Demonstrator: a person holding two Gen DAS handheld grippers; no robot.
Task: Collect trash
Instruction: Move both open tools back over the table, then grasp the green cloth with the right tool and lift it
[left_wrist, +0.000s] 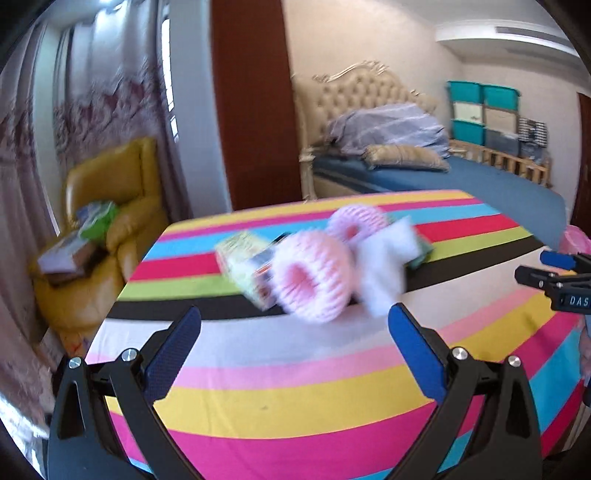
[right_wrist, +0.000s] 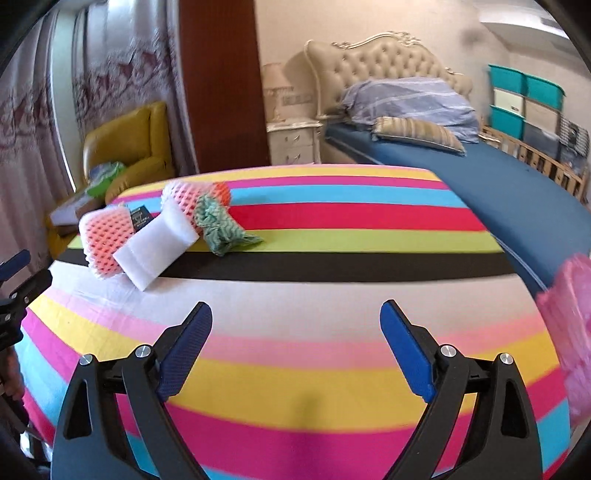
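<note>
While both grippers gape — left gripper (left_wrist: 293, 317), right gripper (right_wrist: 295, 314) — trash (right_wrist: 155, 236) lies untouched.

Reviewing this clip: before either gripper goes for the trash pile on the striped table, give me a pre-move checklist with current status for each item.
1. Left gripper open and empty: ok.
2. Right gripper open and empty: ok.
3. Trash visible: ok. The foam net sleeve, second foam net, white foam sheet and green knitted scrap lie clustered on the table.
4. Pieces separated for a single pick: not ok, they overlap.
5. Left wrist view sharp: not ok, motion blur.
6. Trash container located: cannot tell; a pink bag-like thing sits at the right edge.
</note>
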